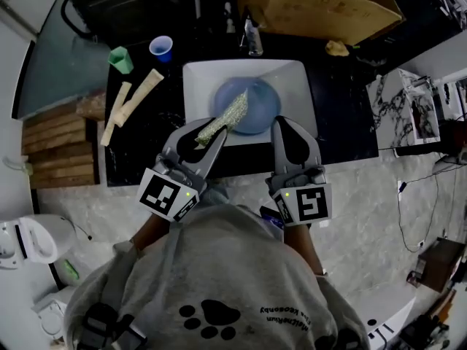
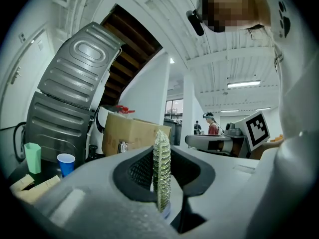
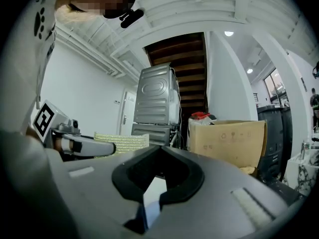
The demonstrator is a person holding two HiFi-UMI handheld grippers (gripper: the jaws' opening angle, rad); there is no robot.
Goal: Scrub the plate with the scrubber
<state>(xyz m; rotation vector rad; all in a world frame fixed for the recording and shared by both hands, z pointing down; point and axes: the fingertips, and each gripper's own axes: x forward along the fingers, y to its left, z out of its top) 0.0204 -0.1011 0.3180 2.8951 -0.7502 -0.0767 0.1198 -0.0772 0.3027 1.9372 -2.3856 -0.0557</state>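
A blue plate [image 1: 259,111] lies in a white square basin [image 1: 197,79] on the black counter. My left gripper [image 1: 208,132] is shut on a green-yellow scrubber [image 1: 225,117], which slants out over the plate's left part. In the left gripper view the scrubber [image 2: 161,173] stands on edge, pinched between the dark pads. My right gripper [image 1: 286,126] hovers at the basin's near right edge, shut and empty. In the right gripper view its jaws [image 3: 158,183] meet with nothing between them, and the scrubber [image 3: 122,142] shows to the left. Whether the scrubber touches the plate I cannot tell.
Left of the basin are a blue cup [image 1: 160,48], a green cup [image 1: 121,58] and pale sticks [image 1: 135,100]. A cardboard box [image 1: 321,6] stands behind the basin, with a small bottle [image 1: 253,39] and a yellow lump [image 1: 337,47] near it.
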